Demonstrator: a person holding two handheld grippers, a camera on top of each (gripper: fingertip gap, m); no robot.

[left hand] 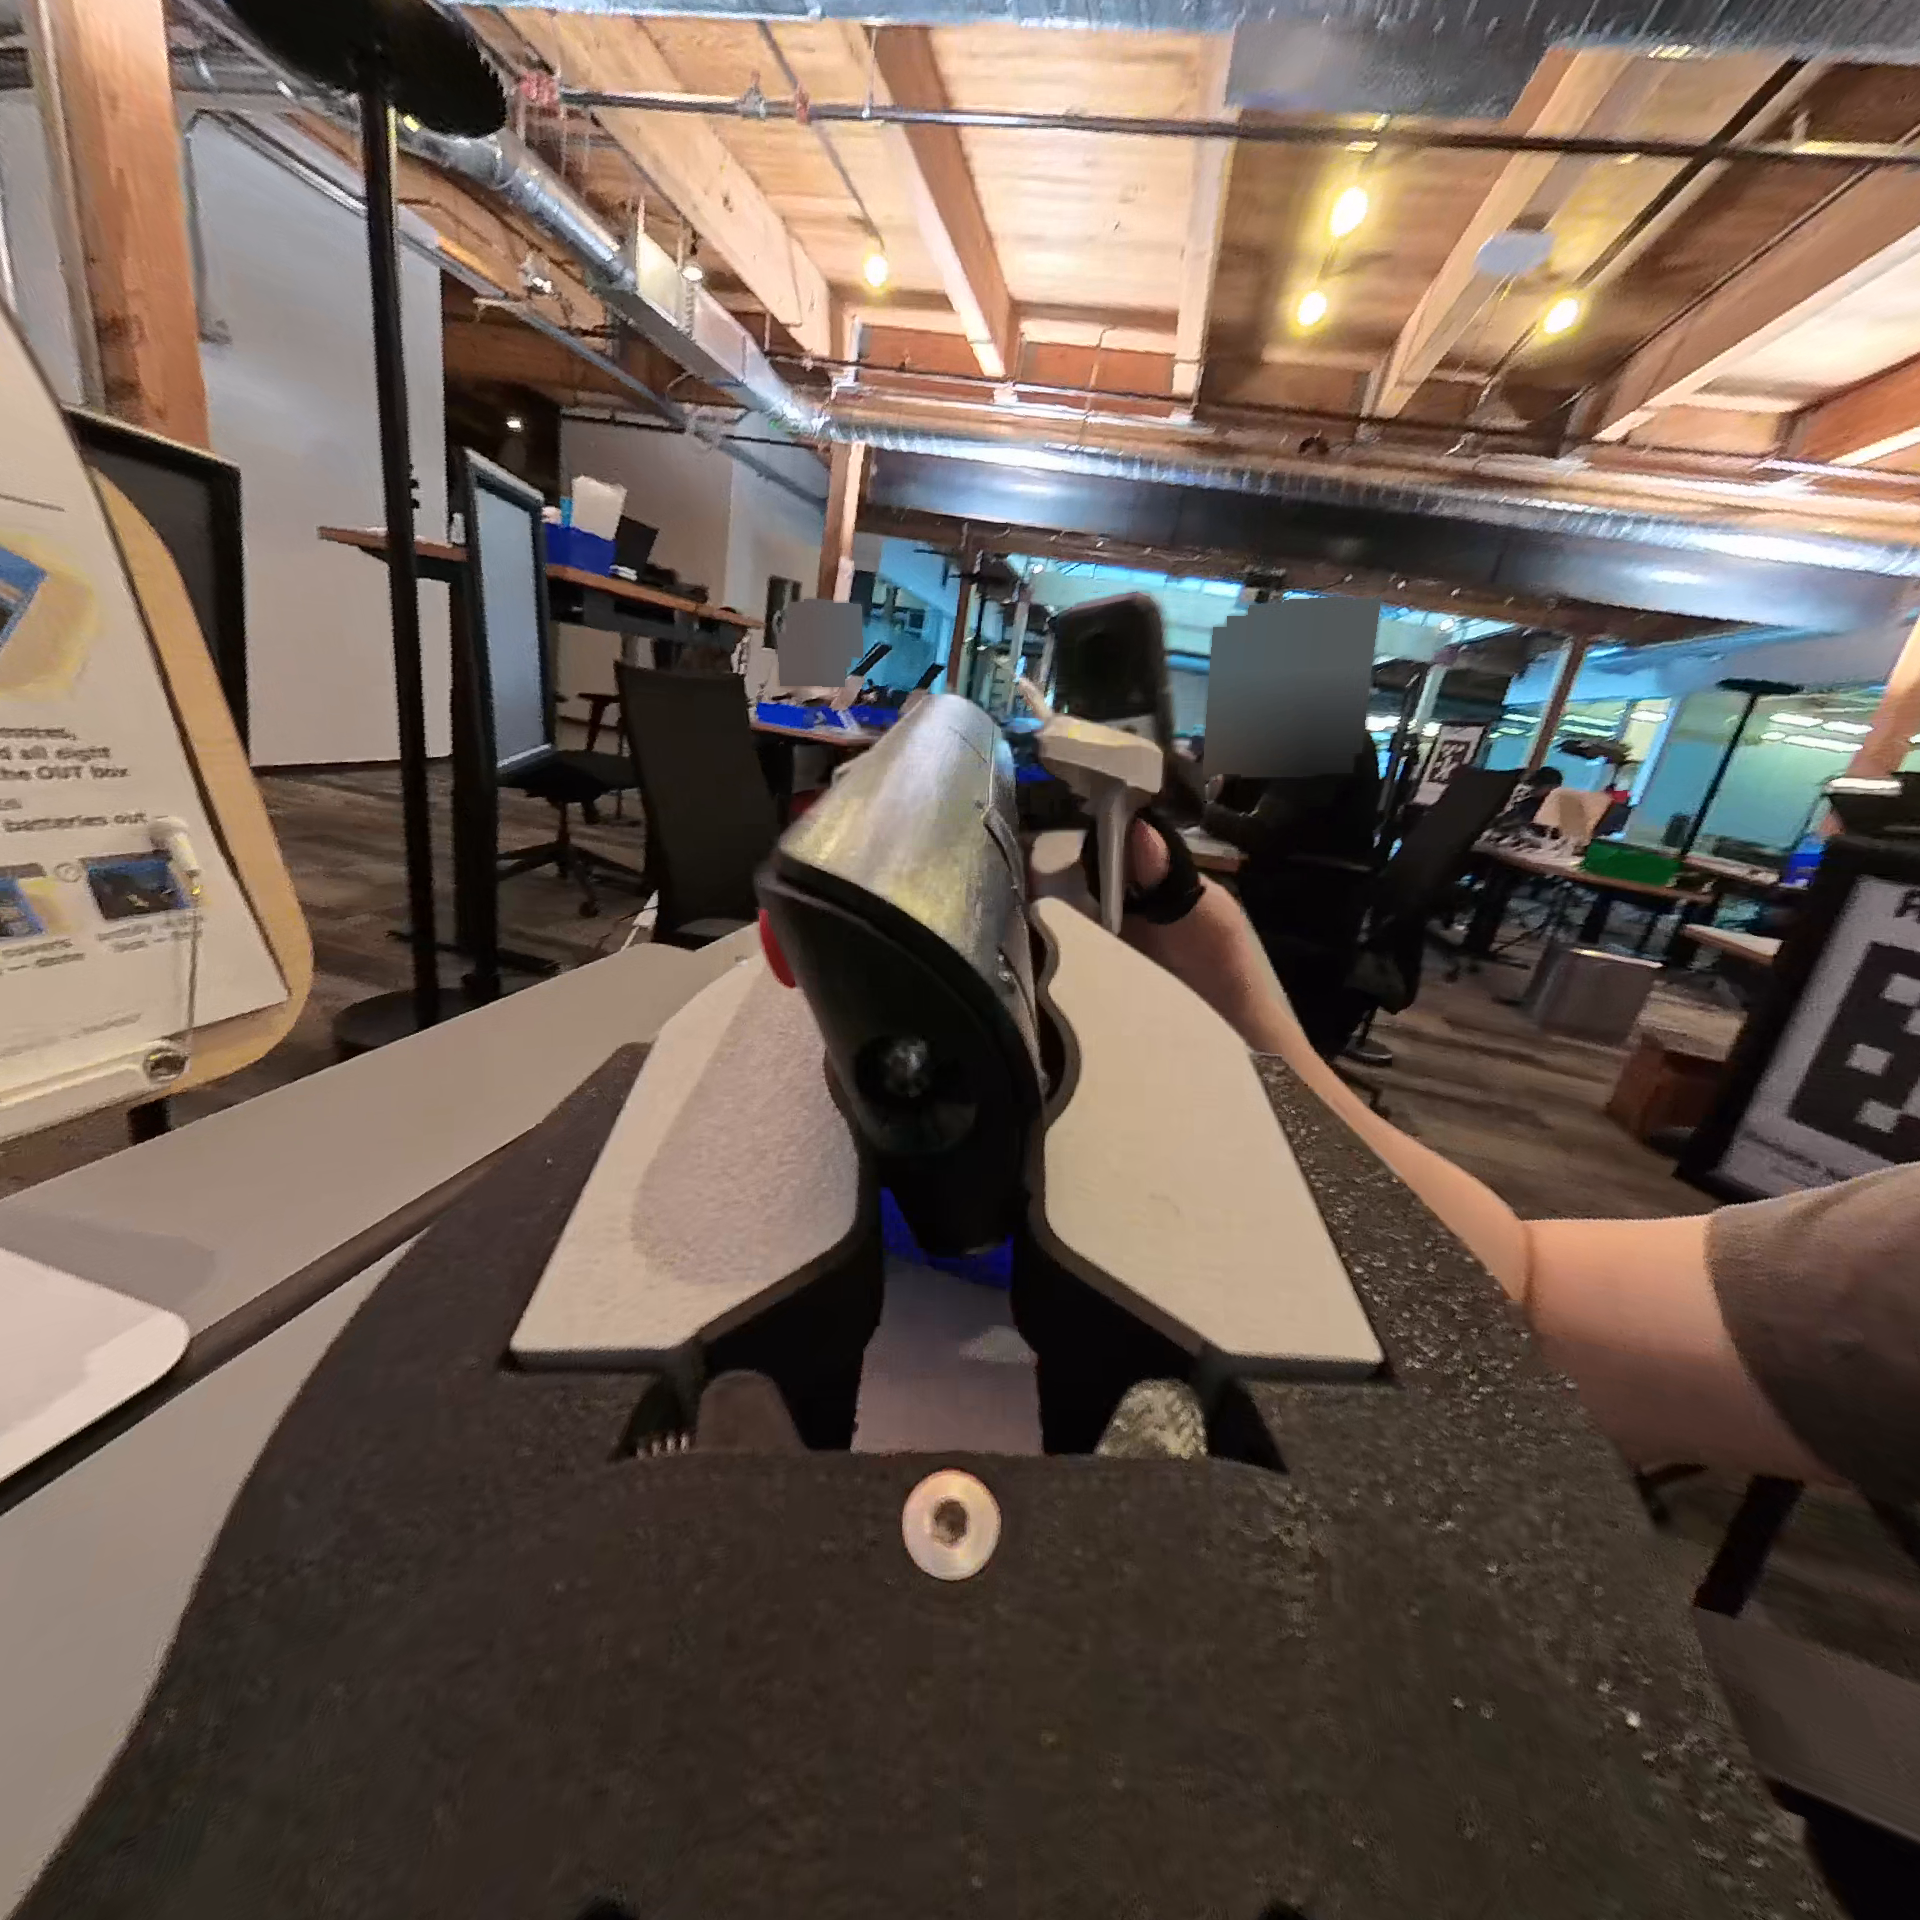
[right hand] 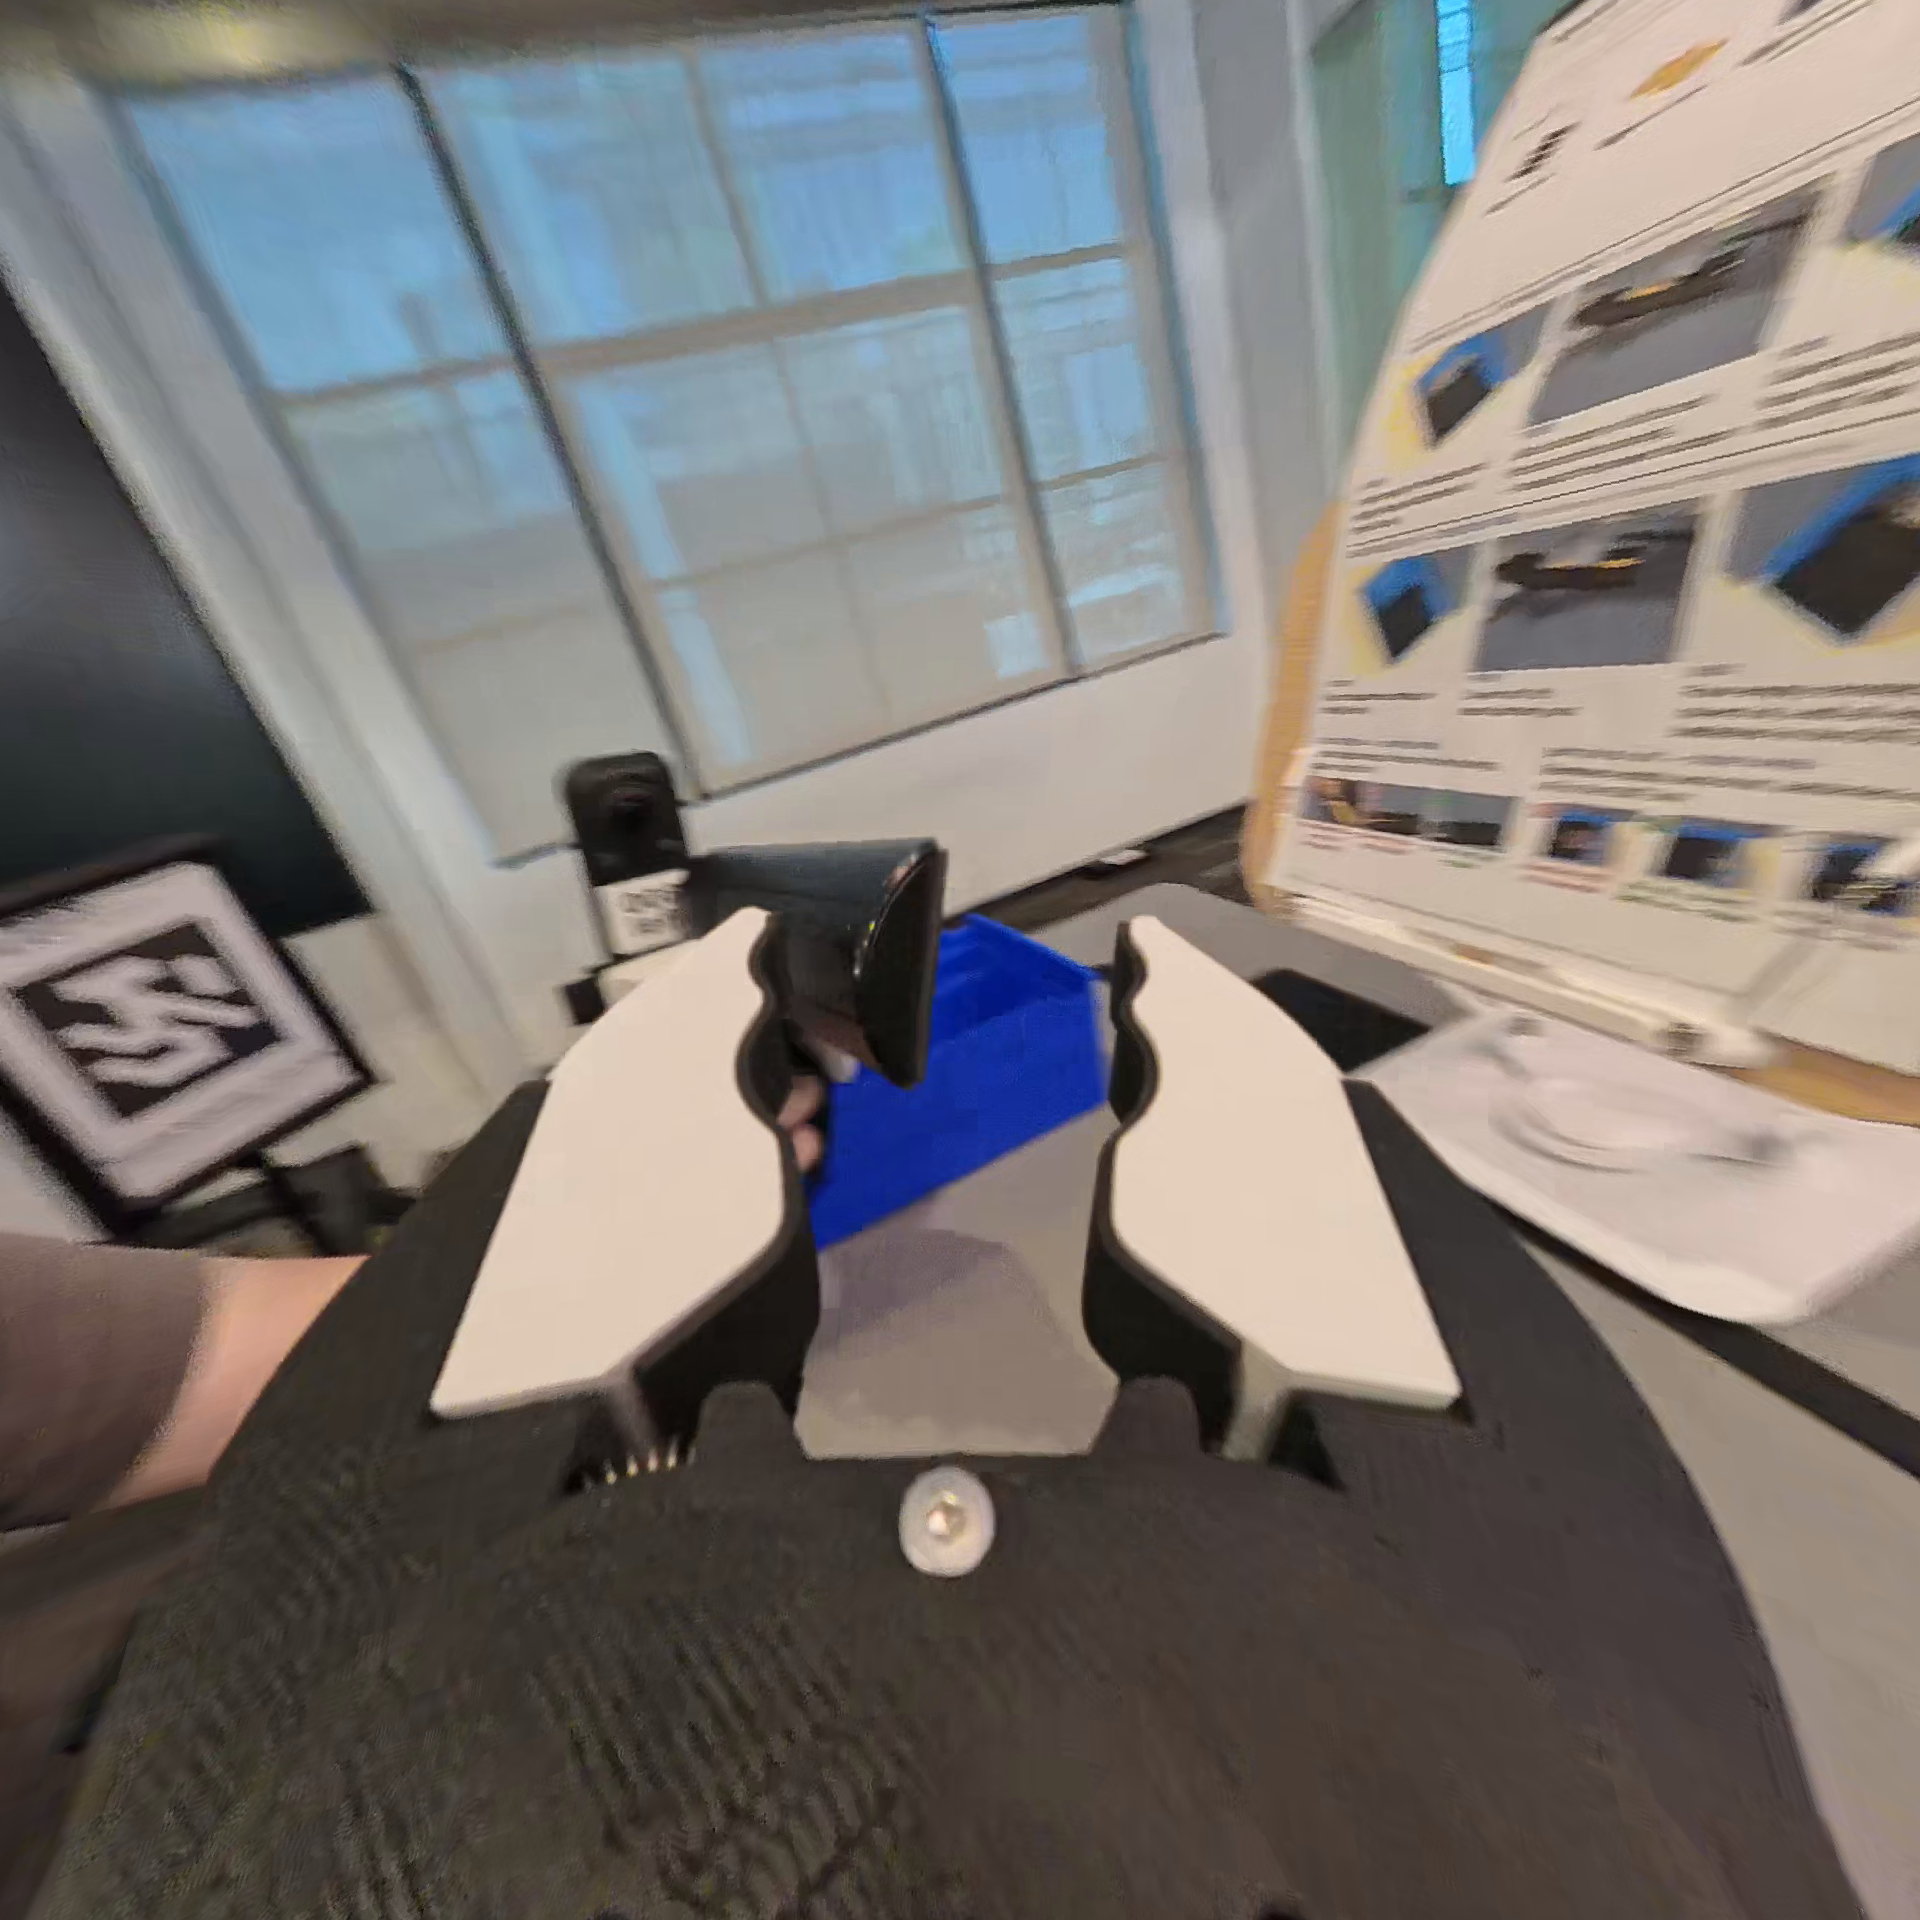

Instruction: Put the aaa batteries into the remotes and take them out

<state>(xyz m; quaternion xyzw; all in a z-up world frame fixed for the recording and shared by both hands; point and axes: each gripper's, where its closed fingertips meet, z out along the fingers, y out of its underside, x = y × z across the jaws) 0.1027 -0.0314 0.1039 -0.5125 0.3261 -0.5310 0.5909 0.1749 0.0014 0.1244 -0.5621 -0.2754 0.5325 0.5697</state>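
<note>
An open office with timber ceiling lay beyond the left gripper [left hand: 940, 1049], clamped on the remote [left hand: 914, 935], its long axis pointing straight ahead. Across the grey table [right hand: 1714, 1538], the right gripper [right hand: 940, 997] gaped empty, the remote's end [right hand: 883, 966] just ahead-left.

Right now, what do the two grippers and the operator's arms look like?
Both match: the left gripper and right gripper each have a rough black textured body, a silver centre screw, and two pale grey, wavy-edged fingers as jaws. Grey-brown sleeve on the right arm, a thin black strap across that hand.
</note>
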